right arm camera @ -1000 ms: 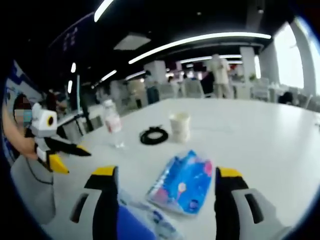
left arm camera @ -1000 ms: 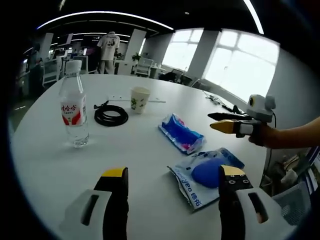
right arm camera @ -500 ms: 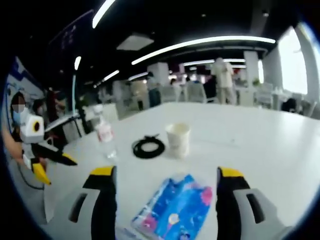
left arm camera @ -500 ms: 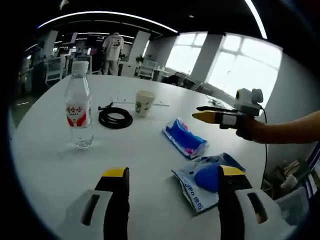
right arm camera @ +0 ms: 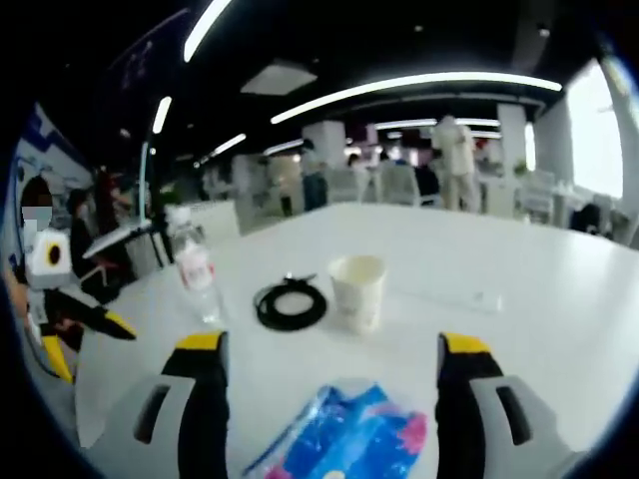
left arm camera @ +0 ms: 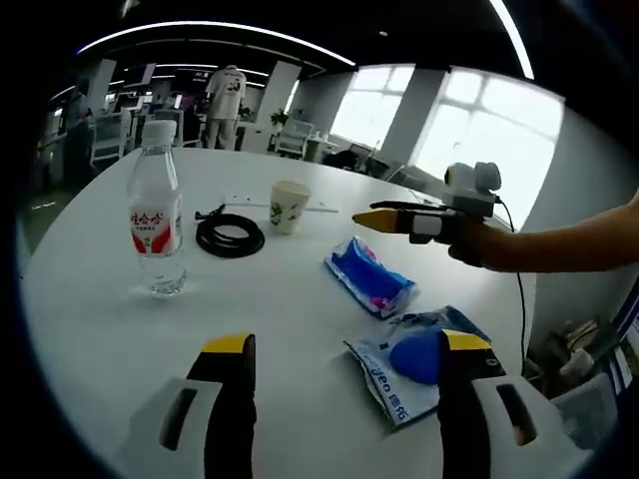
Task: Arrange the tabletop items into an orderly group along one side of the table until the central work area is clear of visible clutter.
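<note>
Tissue pack (right arm camera: pixel 344 444) lies between the right tool's (right arm camera: pixel 329 399) open jaws.

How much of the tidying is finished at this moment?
Nothing looks grouped yet. The bottle, cable, cup, blue pack and pouch lie spread across the table. Both grippers are open and empty; the right gripper hovers above the blue pack. All items remain to move.
</note>
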